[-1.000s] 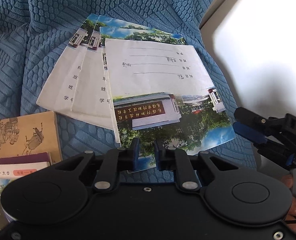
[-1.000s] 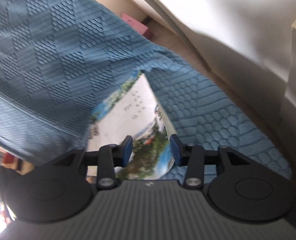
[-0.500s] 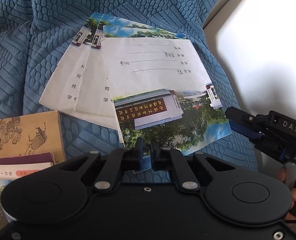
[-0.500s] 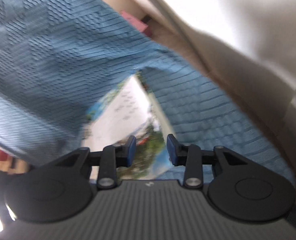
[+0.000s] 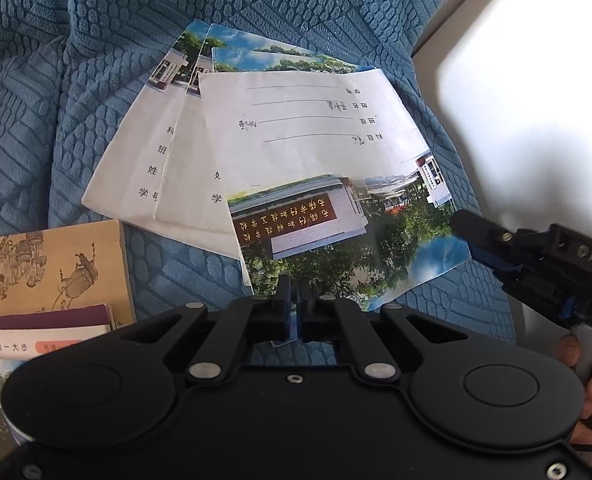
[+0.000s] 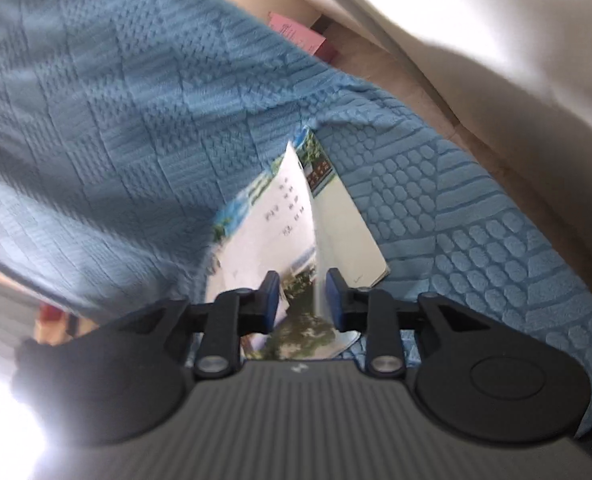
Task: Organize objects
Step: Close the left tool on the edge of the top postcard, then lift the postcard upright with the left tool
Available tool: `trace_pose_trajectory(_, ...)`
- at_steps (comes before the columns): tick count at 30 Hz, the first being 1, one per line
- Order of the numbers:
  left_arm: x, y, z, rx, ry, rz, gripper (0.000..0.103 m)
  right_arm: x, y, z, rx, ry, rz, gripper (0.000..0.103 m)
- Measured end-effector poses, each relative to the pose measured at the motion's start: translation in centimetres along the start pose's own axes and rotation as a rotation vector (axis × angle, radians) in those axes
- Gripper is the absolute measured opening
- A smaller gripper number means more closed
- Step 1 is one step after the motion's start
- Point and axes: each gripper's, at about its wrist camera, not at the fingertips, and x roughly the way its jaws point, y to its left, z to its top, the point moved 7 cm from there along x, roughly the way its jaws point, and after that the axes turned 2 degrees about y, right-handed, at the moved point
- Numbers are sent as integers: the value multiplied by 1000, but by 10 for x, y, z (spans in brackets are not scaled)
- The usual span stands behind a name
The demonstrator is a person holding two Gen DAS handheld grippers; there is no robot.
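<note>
Blue textured sofa cover (image 5: 95,128) is carrying fanned white notebooks; the left claw (image 5: 293,308) is pinching the top photo-covered notebook (image 5: 316,184) clenched, while the right claw (image 6: 302,300) is closing around its edge, probably for lifting.

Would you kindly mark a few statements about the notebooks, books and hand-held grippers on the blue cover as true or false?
1. The thin photo-cover notebooks lie fanned and overlapping on the blue textured cover. True.
2. The left hand-held gripper is wide open. False: it is shut on the top notebook's near edge.
3. A tan book with beetle drawings lies left of the notebooks. True.
4. The right hand-held gripper holds a red cup. False: a notebook edge sits between its jaws, which have just been closing.
</note>
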Motion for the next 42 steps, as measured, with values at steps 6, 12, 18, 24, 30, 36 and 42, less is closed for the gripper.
trace_pose_trajectory(6,1,1,1,1,0,0,2,18,-6,-7,-86,28,-193,15)
trace_pose_trajectory(12,1,0,1,-4,4,-3,3,20,-8,-3,-56,-14,-160,10)
trace_pose_trajectory(18,-18,-10,-1,58,-62,-15,38,17,-1,-7,-5,-18,-110,5)
trace_pose_trajectory(24,-40,-22,-4,123,-125,-10,44,6,13,-14,79,-28,-74,4)
trace_pose_trajectory(30,-48,7,-19,-102,-59,-105,47,-6,33,-11,83,-64,-62,4)
trace_pose_trajectory(36,-52,15,-40,-280,39,-340,52,-11,40,-8,115,-85,-54,4)
trace_pose_trajectory(42,-31,6,-50,-459,184,-586,55,-14,40,-10,175,-78,-21,4)
